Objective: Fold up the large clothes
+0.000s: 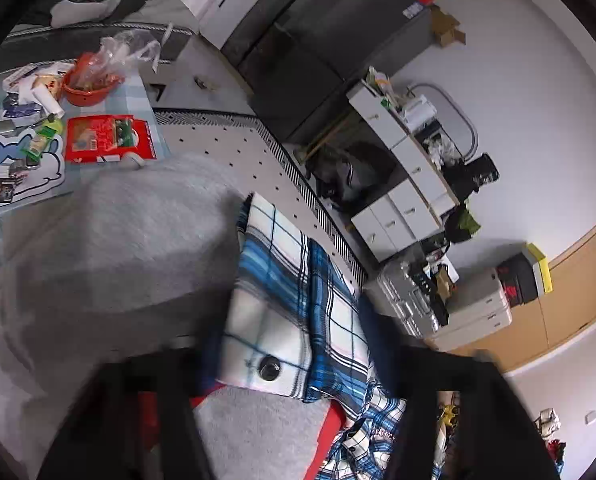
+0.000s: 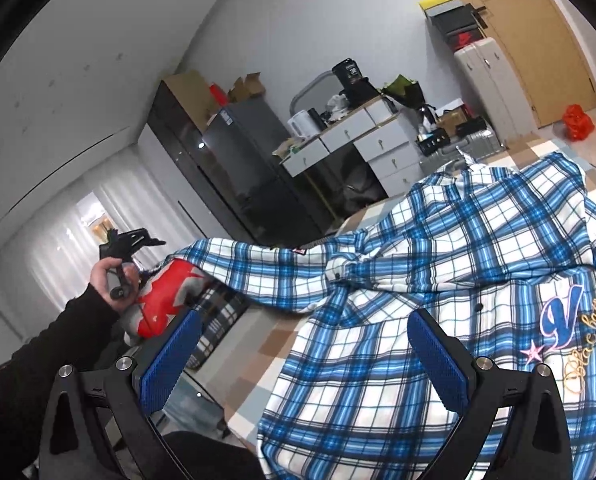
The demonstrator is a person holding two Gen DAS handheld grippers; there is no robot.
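Blue-and-white plaid filled the space ahead of both your grippers: the plaid shirt [image 2: 438,264] lay spread over the bed, its embroidered letter patch [image 2: 560,316] just beyond the right-hand finger of your right gripper [image 2: 304,356]. That gripper's jaws stood wide apart, blue pads [image 2: 169,356] bare, with the shirt's lower body lying between and below them and no pad pressing on the cloth. One sleeve stretched away from those jaws toward your left hand [image 2: 109,280], which gripped the handle of the other tool at the far left of the view.

Seen from your left gripper [image 1: 298,376], the sleeve cuff [image 1: 273,312] with its metal snap [image 1: 268,368] sat right between the dark, blurred fingers. The jaws had drawn in around the cuff; whether the pads actually pinched it you could not have told from that blurred view. Under the cuff, close below the jaws, lay a grey garment with red trim [image 1: 257,428]. Beyond the jaws to the left spread a grey blanket [image 1: 137,232], and farther off a checked cloth carrying a red bowl [image 1: 87,88] and a red packet [image 1: 109,138]. Well beyond the jaws to the right stood a white drawer unit [image 1: 402,172].
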